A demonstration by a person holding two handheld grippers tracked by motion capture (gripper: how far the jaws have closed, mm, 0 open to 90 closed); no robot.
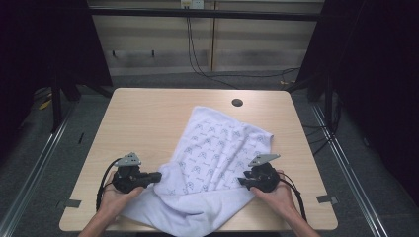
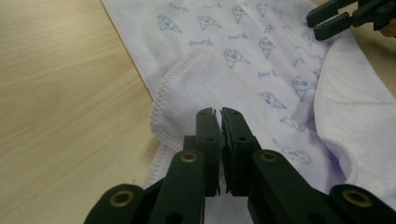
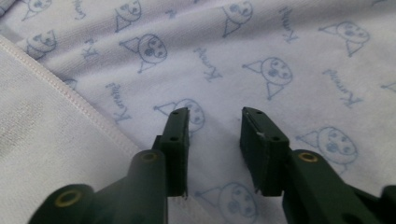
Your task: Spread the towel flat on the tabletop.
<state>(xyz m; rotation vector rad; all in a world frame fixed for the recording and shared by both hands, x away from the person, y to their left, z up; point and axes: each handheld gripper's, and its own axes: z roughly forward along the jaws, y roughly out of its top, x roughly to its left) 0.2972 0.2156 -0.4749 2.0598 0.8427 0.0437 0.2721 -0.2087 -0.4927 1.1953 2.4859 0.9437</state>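
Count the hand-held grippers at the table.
2. The left black hand-held gripper sits at the near-left edge of the white printed cotton towel; the right black hand-held gripper is at its near-right edge.

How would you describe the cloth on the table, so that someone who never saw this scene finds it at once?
On the light wooden table, look at the near half, between the person's two hands. The cloth lies there rumpled, its near edge hanging over the table's front. It is white with small blue drawings of faces, and a plain white side shows where it is folded over.

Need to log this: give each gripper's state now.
Left gripper: closed; whether it pinches the towel cannot be told.
Right gripper: open above the towel.
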